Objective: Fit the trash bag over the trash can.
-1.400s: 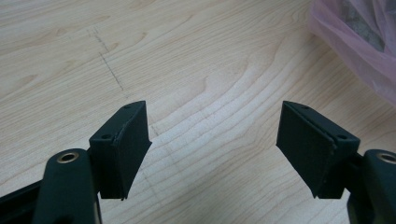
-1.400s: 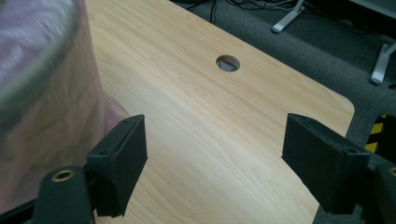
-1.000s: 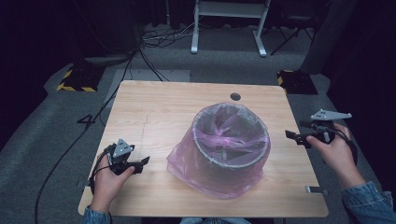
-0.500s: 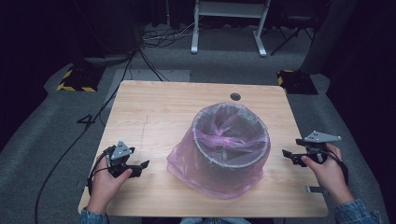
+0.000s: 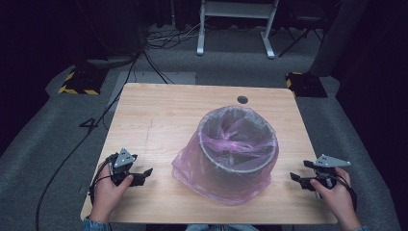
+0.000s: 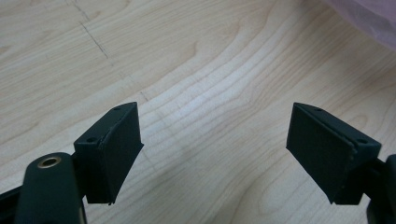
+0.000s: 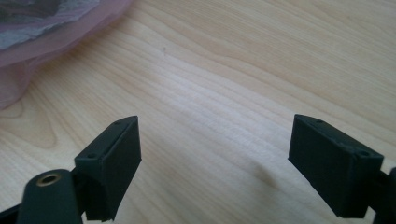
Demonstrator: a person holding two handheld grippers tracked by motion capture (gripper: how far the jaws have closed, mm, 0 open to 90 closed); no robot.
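- Standing a little right of the table's (image 5: 159, 115) middle, toward the near edge: a round bin (image 5: 239, 144) lined with a pink bag (image 5: 202, 175), upright, mouth open to the top.
- Draped over the bin's rim and down its outer wall, with the bag's loose skirt spread on the wood at the near-left side.
- Crumpled inside the bin too, pink folds visible through the mouth.
- Held low over the near-left corner of the table: the left gripper (image 5: 146, 172), pointing right toward the bag, well apart from it.
- Spread wide in the left gripper view, jaws having just been opening, bare wood between the pads (image 6: 119, 154) and nothing gripped; a corner of pink film at the far right of that view.
- Held near the table's right edge, to the right of the bin: the right gripper (image 5: 294, 177), pointing left at the bag, near but not touching it.
- Spread wide in the right gripper view as well, with only wood grain between the pads (image 7: 116, 163) and nothing gripped; pink film at the top left of that view.
- Set into the table near its far edge, beyond the bin: a small dark round hole (image 5: 242, 99).
- Trailing off the table's left side to the grey floor (image 5: 43, 144): a black cable (image 5: 72, 154).
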